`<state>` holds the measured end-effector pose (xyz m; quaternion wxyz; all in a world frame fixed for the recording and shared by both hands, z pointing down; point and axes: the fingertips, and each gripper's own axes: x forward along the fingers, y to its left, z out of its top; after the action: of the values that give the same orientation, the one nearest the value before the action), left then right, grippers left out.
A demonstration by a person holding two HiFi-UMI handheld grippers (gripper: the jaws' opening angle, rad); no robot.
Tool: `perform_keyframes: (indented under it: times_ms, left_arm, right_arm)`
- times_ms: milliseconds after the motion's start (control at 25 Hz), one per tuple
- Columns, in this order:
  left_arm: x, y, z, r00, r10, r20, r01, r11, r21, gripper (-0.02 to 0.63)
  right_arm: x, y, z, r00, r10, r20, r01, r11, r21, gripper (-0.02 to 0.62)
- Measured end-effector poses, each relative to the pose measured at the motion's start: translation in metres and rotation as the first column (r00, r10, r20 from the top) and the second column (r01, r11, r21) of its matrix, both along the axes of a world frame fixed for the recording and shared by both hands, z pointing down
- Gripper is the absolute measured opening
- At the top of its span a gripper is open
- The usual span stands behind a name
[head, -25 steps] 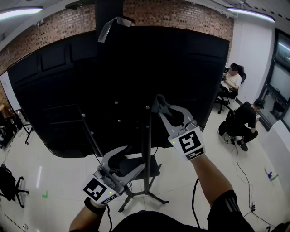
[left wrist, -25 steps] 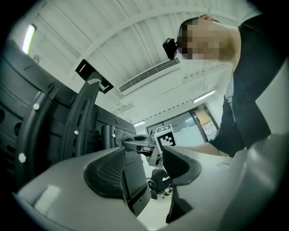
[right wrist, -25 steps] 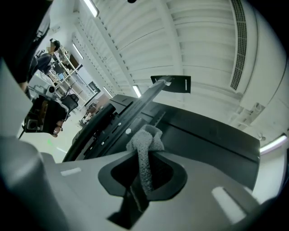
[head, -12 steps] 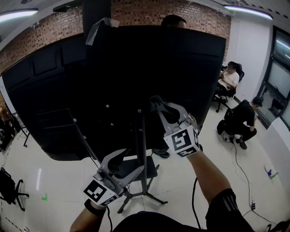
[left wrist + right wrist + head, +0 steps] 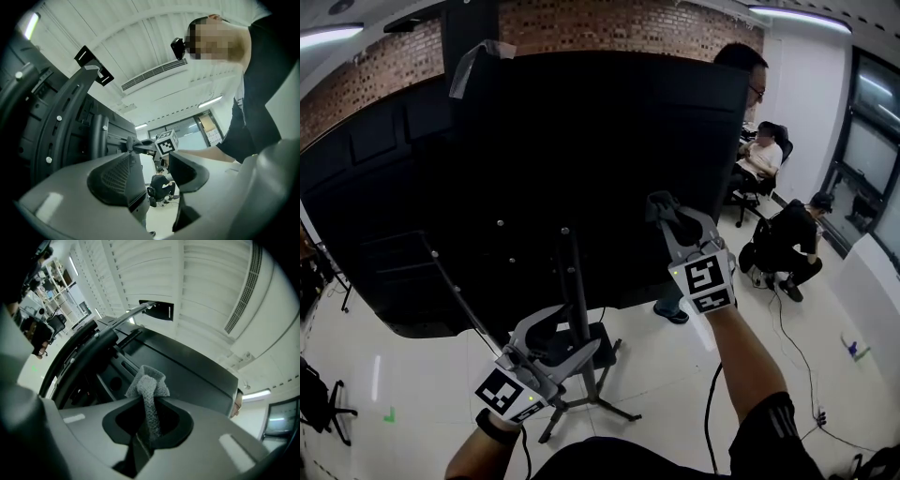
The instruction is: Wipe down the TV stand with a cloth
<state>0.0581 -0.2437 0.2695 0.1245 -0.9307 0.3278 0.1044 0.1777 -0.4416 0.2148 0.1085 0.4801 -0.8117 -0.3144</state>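
- Left gripper [image 5: 570,336]: jaws apart, nothing between them. It sits low, just beside the lower post of the TV stand [image 5: 575,281].
- Right gripper [image 5: 668,214]: jaws closed on the grey cloth [image 5: 657,200], raised, with the cloth tip facing the black TV back [image 5: 581,131].
- The post runs vertically, left of the cloth; reaching it likely calls for travel left and down.
- Open floor lies to the right. A person [image 5: 739,66] stands past the panel's edge.

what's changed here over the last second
The right gripper swung right, away from the stand pole, still shut on the cloth. A person has come into view behind the TV. The left gripper stayed low and open by the stand pole.
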Motion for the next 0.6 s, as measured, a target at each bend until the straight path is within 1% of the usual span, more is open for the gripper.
perform_keyframes:
  times_ms: [200, 320, 440, 520, 600]
  left_arm:
    - [0.011, -0.001, -0.002, 1.000, 0.025, 0.001, -0.025, 1.000, 0.008, 0.282]
    - [0.010, -0.002, 0.000, 1.000, 0.018, 0.006, -0.018, 1.000, 0.007, 0.282]
    - [0.007, 0.000, 0.000, 1.000, 0.011, -0.001, -0.011, 1.000, 0.010, 0.282]
    - [0.004, 0.002, -0.003, 1.000, 0.009, -0.011, -0.009, 1.000, 0.010, 0.282]
    - [-0.002, 0.002, 0.000, 1.000, -0.010, -0.011, 0.010, 1.000, 0.005, 0.282]
  right_arm:
    - [0.031, -0.010, 0.007, 0.998, 0.056, 0.028, -0.055, 0.998, -0.035, 0.041]
    - [0.032, -0.004, 0.007, 0.998, 0.044, 0.038, -0.042, 0.999, -0.028, 0.041]
    - [0.012, 0.019, 0.000, 0.999, -0.023, 0.034, 0.023, 1.000, 0.015, 0.041]
    - [-0.013, 0.037, -0.002, 0.996, -0.088, 0.013, 0.088, 0.995, 0.038, 0.041]
    - [-0.040, 0.051, 0.003, 0.988, -0.156, -0.003, 0.156, 0.987, 0.037, 0.041]
